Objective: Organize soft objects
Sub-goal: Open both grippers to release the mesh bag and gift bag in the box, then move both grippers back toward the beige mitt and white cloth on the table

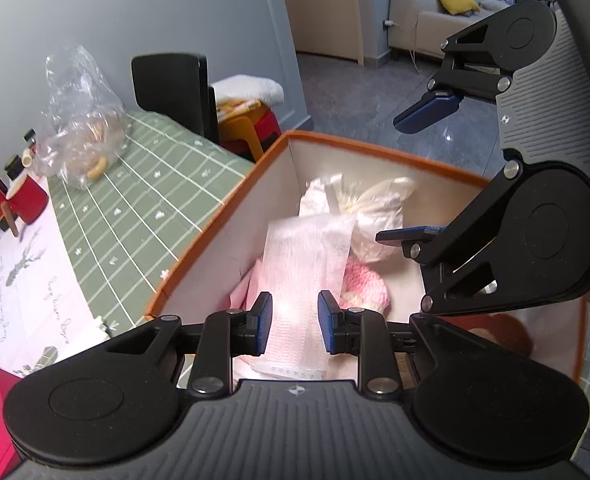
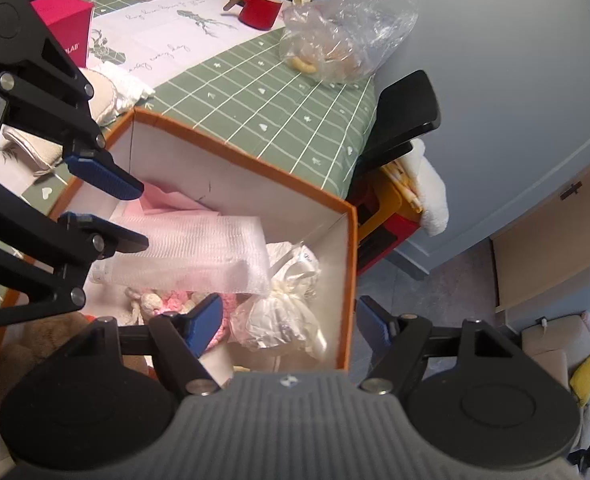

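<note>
White mesh cloth (image 1: 307,276) lies over orange-rimmed box (image 1: 223,216); long axis runs from left gripper (image 1: 294,322) toward box's far wall, near end between blue pads, fingers parted, contact unclear; right gripper (image 2: 287,326) spread wide astride box corner, holding nothing; only right view shows pink carton (image 2: 65,32) on green tablecloth (image 2: 279,96).

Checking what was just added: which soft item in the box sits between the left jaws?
The white mesh cloth, lying on top between the left gripper's open jaws. The pink knitted item and the white plastic bag lie deeper in the orange-rimmed box.
</note>
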`<state>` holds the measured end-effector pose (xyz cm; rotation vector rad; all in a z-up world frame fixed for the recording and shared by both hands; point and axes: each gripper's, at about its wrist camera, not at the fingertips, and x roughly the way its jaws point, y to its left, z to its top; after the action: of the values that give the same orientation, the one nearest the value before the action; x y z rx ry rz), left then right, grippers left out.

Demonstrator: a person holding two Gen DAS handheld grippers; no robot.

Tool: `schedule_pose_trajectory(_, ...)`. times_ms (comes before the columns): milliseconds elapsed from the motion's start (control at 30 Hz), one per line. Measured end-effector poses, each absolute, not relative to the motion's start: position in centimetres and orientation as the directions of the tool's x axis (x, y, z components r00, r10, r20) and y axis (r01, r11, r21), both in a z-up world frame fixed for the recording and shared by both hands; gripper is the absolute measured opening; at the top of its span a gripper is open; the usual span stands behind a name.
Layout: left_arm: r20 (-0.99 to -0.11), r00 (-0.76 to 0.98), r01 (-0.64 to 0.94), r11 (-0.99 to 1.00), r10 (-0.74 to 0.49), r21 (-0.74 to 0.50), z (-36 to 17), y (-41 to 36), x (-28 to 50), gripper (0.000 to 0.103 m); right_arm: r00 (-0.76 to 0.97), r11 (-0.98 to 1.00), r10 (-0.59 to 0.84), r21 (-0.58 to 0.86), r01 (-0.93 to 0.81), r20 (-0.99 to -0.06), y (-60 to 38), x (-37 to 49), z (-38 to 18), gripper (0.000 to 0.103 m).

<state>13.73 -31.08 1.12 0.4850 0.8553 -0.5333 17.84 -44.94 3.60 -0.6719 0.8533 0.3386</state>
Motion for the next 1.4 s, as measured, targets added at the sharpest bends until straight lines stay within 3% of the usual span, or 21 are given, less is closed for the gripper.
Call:
schedule_pose_trajectory(700,-0.668,0.625,0.65,0.743,-0.404,0.159,12.3,-27.2,5.7,0.032,0.716,0.762,0.066,-0.428,-0.486,-0.695,-42.9,9.0,16.7,0.084)
schedule_pose_trajectory(1133,-0.612,0.63,0.655,0.75,-0.478,0.088,13.8,-21.1,2.6,0.037,0.718,0.688,0.177,-0.437,-0.58,-0.673,-37.3,4.0,18.7,0.086)
schedule_pose_trajectory(1400,-0.584,0.657,0.63,0.773,-0.477,0.077,14.8,-16.7,1.5,0.045,0.712,0.638,0.257,-0.438,-0.633,-0.653,-32.4,2.2,19.4,0.088)
